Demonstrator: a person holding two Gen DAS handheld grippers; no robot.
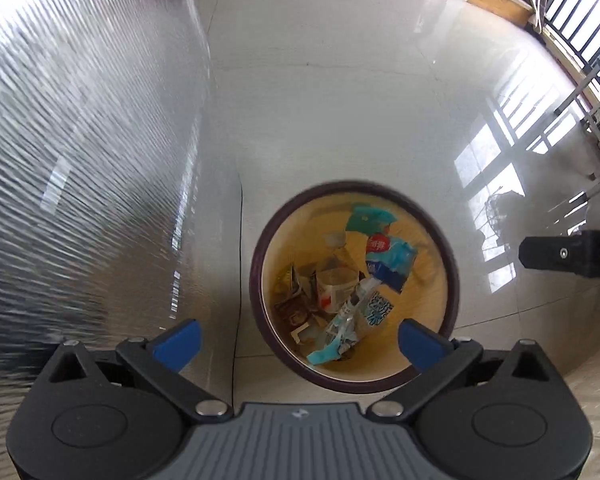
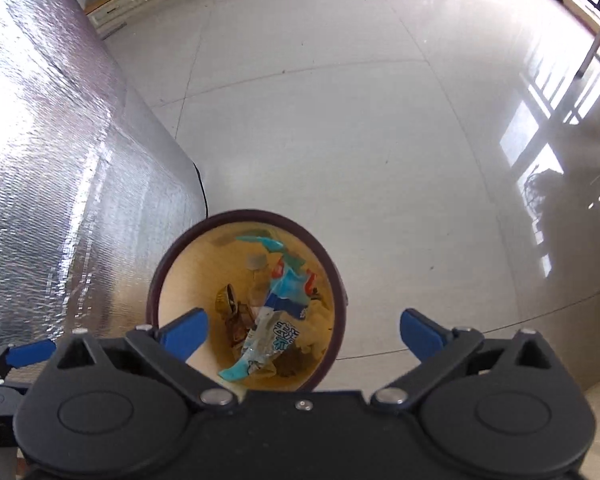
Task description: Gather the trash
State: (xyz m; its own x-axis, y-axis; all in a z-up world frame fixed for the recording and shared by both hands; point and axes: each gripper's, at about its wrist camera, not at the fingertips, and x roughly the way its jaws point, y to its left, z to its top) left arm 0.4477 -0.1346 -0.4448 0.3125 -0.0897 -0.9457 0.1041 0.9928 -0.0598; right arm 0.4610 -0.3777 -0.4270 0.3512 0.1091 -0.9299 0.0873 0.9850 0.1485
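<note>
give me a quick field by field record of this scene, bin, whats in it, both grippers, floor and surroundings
bin: round dark-rimmed wastebasket with tan inner wall, standing on the floor
contents: teal and blue plastic wrappers, clear plastic bottle, brown crumpled wrapper, all inside the wastebasket
left gripper: open, nothing between the jaws, above the wastebasket
right gripper: open, nothing between the jaws, above the wastebasket
floor: glossy pale tiled floor with window reflections
beside bin: silver foil-covered surface
</note>
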